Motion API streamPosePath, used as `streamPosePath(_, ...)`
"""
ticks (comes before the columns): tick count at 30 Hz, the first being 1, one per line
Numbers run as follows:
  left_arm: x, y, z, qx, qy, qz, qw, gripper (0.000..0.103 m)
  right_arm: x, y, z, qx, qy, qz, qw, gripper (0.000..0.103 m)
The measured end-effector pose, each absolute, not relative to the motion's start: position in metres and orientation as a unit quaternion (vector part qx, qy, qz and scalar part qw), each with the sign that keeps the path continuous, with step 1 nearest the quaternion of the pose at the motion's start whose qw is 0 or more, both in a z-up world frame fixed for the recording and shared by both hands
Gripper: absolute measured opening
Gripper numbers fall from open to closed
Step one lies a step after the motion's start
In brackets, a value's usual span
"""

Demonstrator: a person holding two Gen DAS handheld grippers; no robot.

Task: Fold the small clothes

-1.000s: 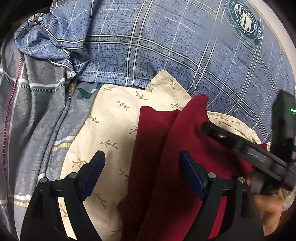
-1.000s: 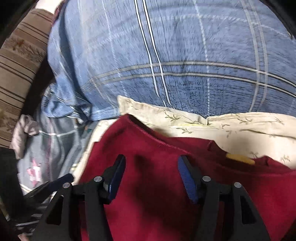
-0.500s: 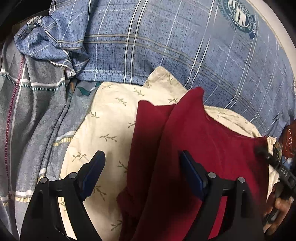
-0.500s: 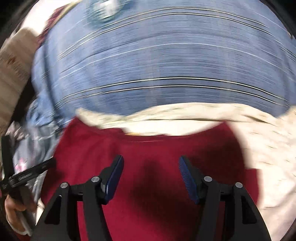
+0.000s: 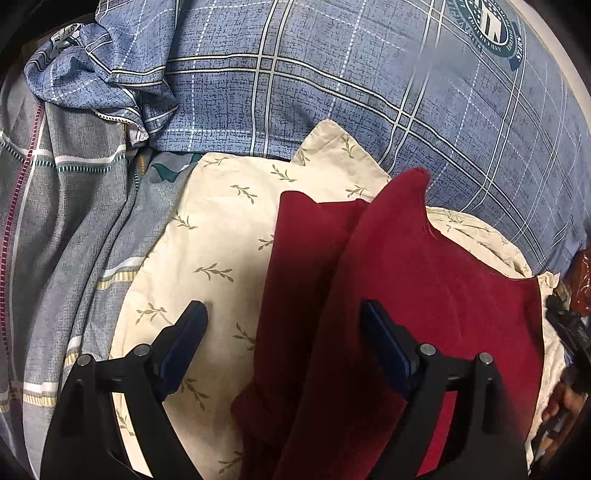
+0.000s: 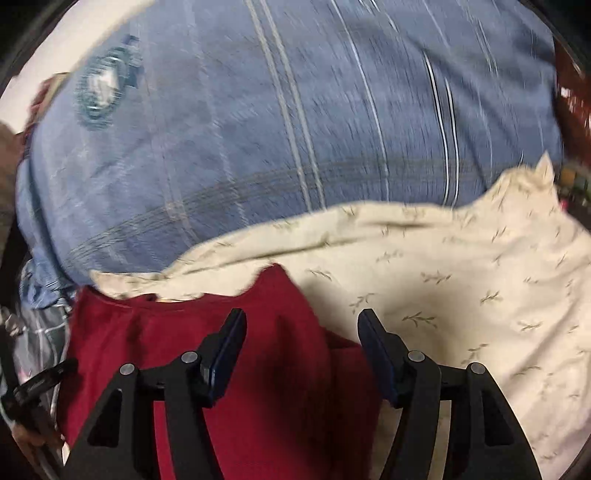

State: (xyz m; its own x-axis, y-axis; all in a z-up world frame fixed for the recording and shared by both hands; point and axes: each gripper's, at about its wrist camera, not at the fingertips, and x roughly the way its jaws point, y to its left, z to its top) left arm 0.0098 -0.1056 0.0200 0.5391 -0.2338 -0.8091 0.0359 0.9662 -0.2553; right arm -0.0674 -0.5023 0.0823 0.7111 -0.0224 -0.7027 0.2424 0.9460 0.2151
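A dark red garment (image 5: 424, 280) lies partly folded on a cream cloth with a leaf print (image 5: 229, 236). My left gripper (image 5: 282, 332) is open and empty above the garment's left edge. The right gripper shows at the far right edge of this view (image 5: 570, 332). In the right wrist view the red garment (image 6: 229, 332) lies at lower left on the cream cloth (image 6: 461, 280). My right gripper (image 6: 301, 334) is open and empty over the garment's right edge. This view is blurred by motion.
A blue plaid bedcover (image 5: 369, 85) with a round emblem (image 5: 487, 26) fills the far side; it also shows in the right wrist view (image 6: 295, 129). A grey striped cloth (image 5: 62, 206) lies at left, with a bunched blue fold (image 5: 99, 81) above it.
My right gripper has swung off the garment's middle toward its right edge, out of most of the left wrist view. My left gripper has hardly moved. The garment lies flatter.
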Motion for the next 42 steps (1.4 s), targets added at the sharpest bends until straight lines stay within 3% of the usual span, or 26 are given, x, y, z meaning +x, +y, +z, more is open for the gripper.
streamPosePath(5,0.008,-0.105,0.021,-0.102,0.472,-0.077,0.872,0.086,-0.084,-0.481,0.097,0.139,0.365,-0.027,0.92,0.067)
streamPosePath(14,0.008,-0.105,0.022,-0.099,0.472,-0.077,0.873,0.086,-0.068,-0.485,0.043,0.156,0.435,-0.026,0.887,0.067)
streamPosePath(23,-0.005,-0.089,0.03,-0.11,0.476,-0.079,0.869,0.086,-0.073,-0.428,0.088,0.127,0.406,0.033,0.904,0.068)
streamPosePath(29,-0.021,-0.08,0.03,-0.091,0.475,-0.081,0.871,0.086,-0.032,-0.341,0.078,0.08,0.425,0.111,0.895,0.061)
streamPosePath(42,-0.021,-0.07,0.024,-0.079,0.483,-0.099,0.866,0.086,0.056,-0.248,0.027,0.095,0.462,0.12,0.874,0.063)
